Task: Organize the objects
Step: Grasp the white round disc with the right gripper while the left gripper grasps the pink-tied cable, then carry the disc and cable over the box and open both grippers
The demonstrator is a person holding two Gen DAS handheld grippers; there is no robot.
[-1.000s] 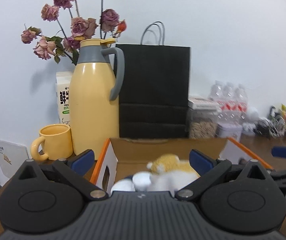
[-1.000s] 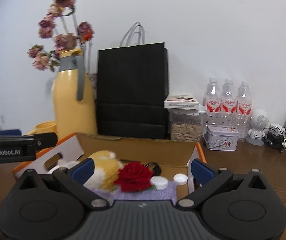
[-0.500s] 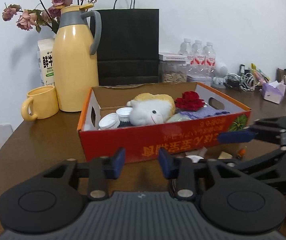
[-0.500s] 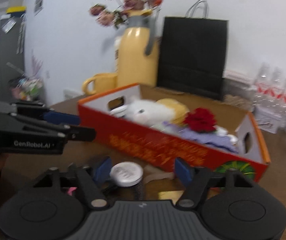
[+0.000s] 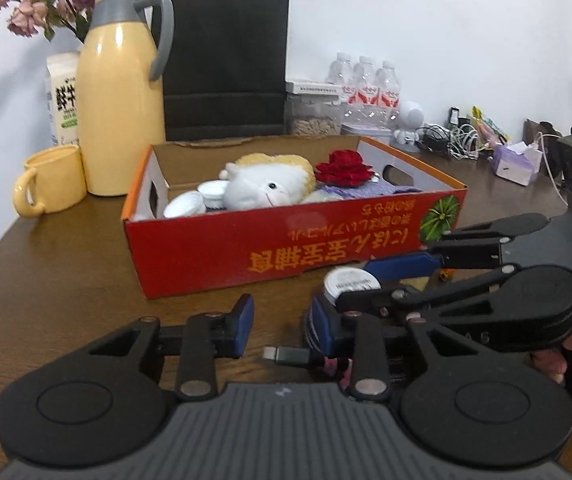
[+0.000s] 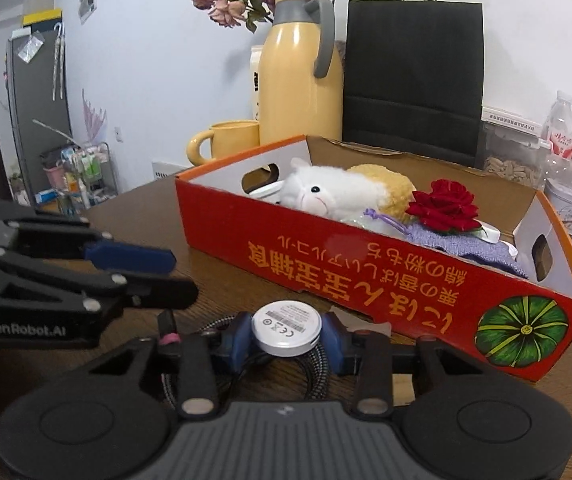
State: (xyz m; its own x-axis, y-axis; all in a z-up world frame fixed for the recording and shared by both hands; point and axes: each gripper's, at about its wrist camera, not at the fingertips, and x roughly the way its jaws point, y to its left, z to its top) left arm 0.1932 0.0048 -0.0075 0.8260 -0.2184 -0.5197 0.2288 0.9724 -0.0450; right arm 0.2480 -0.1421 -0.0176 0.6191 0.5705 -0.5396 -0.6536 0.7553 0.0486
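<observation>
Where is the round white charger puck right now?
In the right wrist view, the round white charger puck sits between the right gripper's blue pads on the brown wooden table, just before the red cardboard box.

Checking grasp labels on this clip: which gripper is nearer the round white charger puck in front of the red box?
Right. The right gripper has just closed, its pads against the round white charger puck. The left gripper is beside it, jaws empty.

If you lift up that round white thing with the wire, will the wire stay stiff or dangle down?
The braided cable lies in loose curls on the table, so it will probably dangle and drag behind. The round white charger looks hard and smooth, so it might slip between the right gripper pads. It seems small and likely light.
</observation>
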